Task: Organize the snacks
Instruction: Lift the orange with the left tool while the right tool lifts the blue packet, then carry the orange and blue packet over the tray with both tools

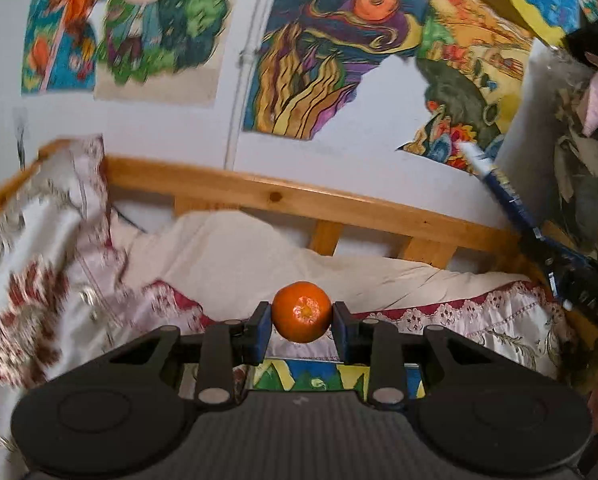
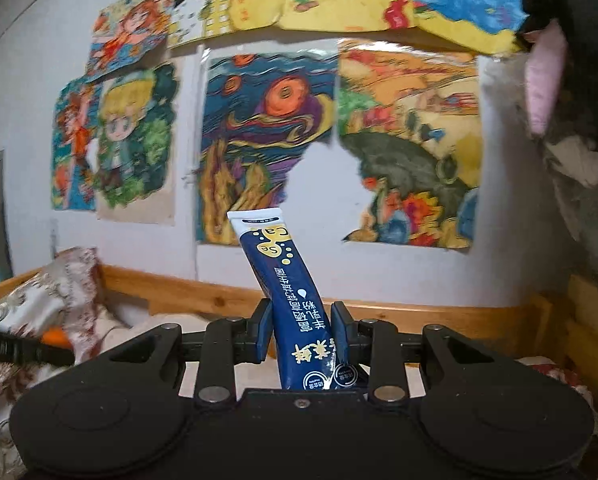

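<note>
I have open air ahead of both grippers, up to the wooden rail (image 1: 339, 200) at the far wall. My left gripper (image 1: 302, 314) clamps an orange tangerine (image 1: 302, 311). Only the right view shows my right gripper (image 2: 302, 334) pinching a tilted dark blue packet (image 2: 287, 292) with a white top.

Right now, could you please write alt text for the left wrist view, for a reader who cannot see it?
The left gripper holds a small orange mandarin between its blue pads, above a bed with a patterned cover. Behind it run a wooden bed rail and a white wall with colourful drawings; a dark blue snack packet enters from the right.
</note>
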{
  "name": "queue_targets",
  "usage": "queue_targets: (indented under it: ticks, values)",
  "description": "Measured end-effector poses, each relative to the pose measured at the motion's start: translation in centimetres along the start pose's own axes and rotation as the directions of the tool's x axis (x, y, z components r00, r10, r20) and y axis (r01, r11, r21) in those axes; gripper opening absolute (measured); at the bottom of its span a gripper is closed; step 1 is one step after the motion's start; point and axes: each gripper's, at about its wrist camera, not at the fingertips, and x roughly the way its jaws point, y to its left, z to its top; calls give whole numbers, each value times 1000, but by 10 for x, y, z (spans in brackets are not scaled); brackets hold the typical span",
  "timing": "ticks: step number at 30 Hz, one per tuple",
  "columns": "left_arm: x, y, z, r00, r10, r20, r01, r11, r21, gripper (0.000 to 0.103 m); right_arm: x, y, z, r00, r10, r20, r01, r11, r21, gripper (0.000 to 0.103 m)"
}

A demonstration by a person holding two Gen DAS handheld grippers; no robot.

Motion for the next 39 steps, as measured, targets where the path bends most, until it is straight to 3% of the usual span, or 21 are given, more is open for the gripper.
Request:
queue_targets:
  ticks: [3, 10, 13, 19, 23, 30, 34, 39]
  values:
    - [3, -4, -5, 1000, -11, -9, 11, 999, 30, 35, -4, 2, -3, 999, 32, -11, -33, 999, -34, 33]
    - [38, -13, -44, 996, -85, 29, 85, 996, 4, 35, -20, -1, -40, 1000, -11, -29, 9, 999, -51, 33]
    - [48, -18, -60, 992, -119, 35, 117, 992, 42, 35, -27, 3, -57, 998, -36, -49, 33, 997, -63, 33]
    - [62, -16, -97, 985, -170, -20, 171, 972, 161, 35, -39, 21, -88, 988, -100, -116, 93, 993, -69, 33]
    - [70, -5, -113, 980, -194, -55, 200, 965, 171, 35, -47, 35, -101, 975, -143, -168, 133, 988, -75, 33]
    - [82, 16, -137, 978, -190, -81, 200, 970, 139, 35, -58, 60, -119, 953, -178, -245, 156, 982, -109, 34]
    - [82, 23, -146, 978, -182, -99, 198, 961, 191, 35, -51, 68, -138, 948, -181, -261, 160, 982, -99, 34]
    - [84, 32, -149, 978, -171, -119, 191, 964, 187, 35, -35, 75, -156, 939, -169, -299, 151, 985, -81, 34]
